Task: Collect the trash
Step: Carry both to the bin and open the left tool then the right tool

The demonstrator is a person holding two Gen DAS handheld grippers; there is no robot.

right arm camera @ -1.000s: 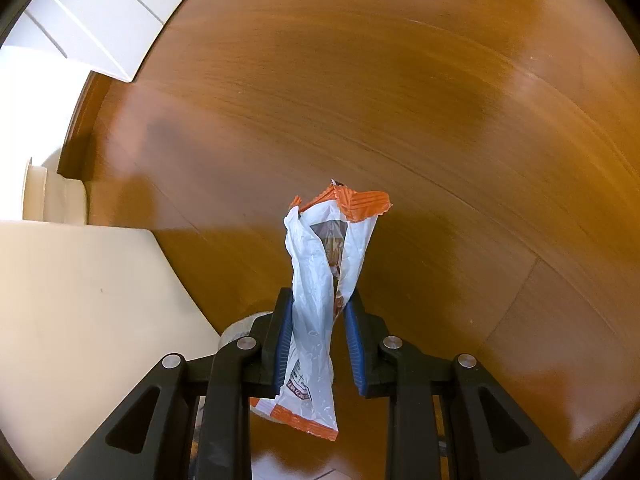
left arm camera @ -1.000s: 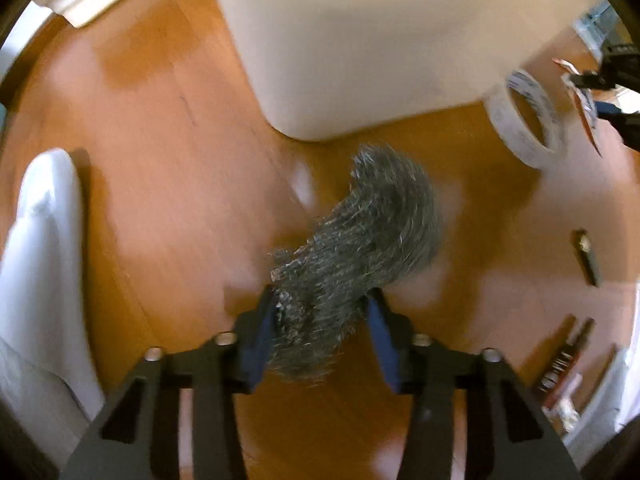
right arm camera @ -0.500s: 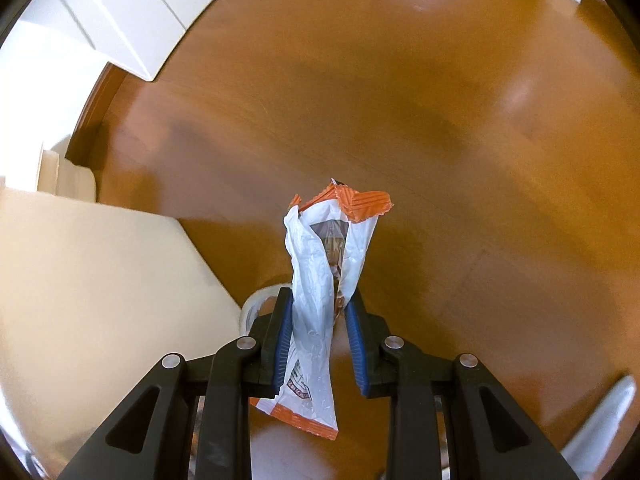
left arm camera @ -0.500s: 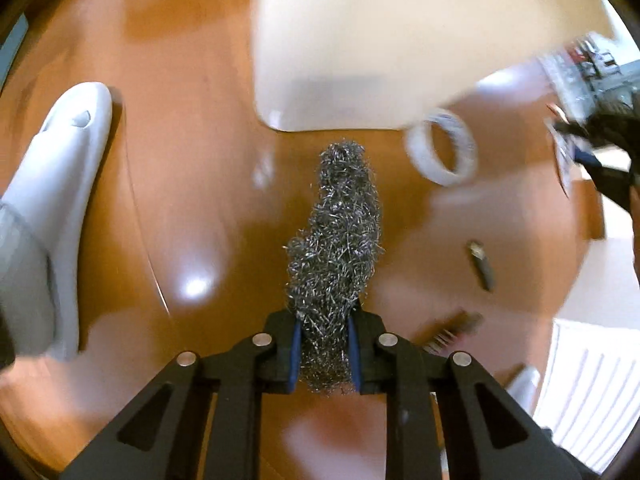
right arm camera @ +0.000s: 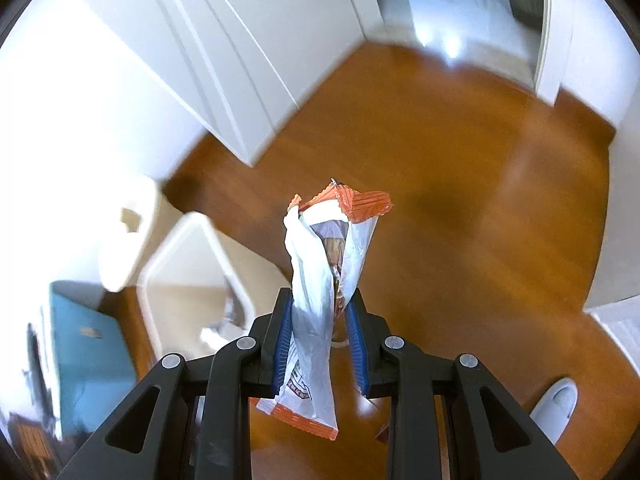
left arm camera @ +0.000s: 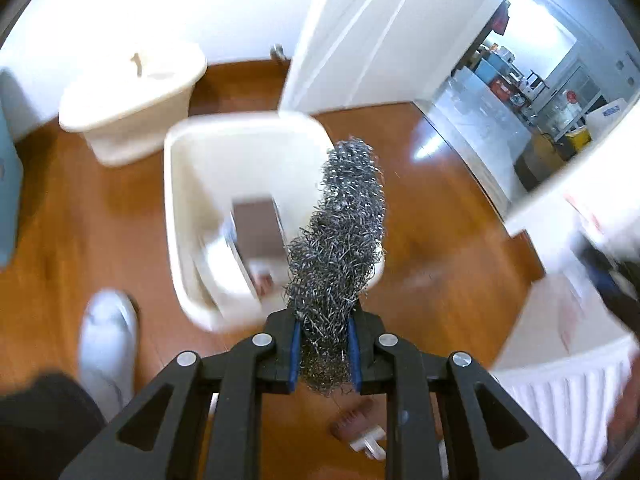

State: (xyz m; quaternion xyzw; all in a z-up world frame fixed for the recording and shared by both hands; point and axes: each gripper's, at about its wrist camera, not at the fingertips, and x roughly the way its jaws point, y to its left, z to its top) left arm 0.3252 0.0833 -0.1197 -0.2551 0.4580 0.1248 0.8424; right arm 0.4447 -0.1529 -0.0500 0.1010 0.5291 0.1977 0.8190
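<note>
Both views have swung up from the bare floor since the earlier frames; the bin, doors and a far room now show, and much of it is motion-blurred.

Left wrist view: our left gripper [left arm camera: 323,350] is clamped narrow on the wool [left arm camera: 340,248], a long wad of steel wool pinched at its lower end so the rest stands out ahead of the fingers. We hold it that way, we judge, so the free end leads into the bin [left arm camera: 180,216]. The wool's tip overlaps the bin's right rim in this view; whether it is over the opening or short of it we cannot tell. Something flat and dark with pale paper lies in the bin already, too blurred to name. A lidded pale tub [left arm camera: 124,104] sits behind the bin by the wall. A slipper [left arm camera: 106,336] is on the floor near the bin's near-left corner. A small brown thing with a white piece [left arm camera: 356,428] lies on the floor under the gripper, likely trash not yet taken.

Right wrist view: our right gripper [right arm camera: 320,346] is closed narrow on the wrapper [right arm camera: 324,292], white with orange ends, gripped mid-length so both ends hang free. The bin [right arm camera: 200,224] lies left of the fingers, the wrapper beside it, not over it. A blue box [right arm camera: 88,360] stands at far left.

Both loads look carried, drop still to come.
</note>
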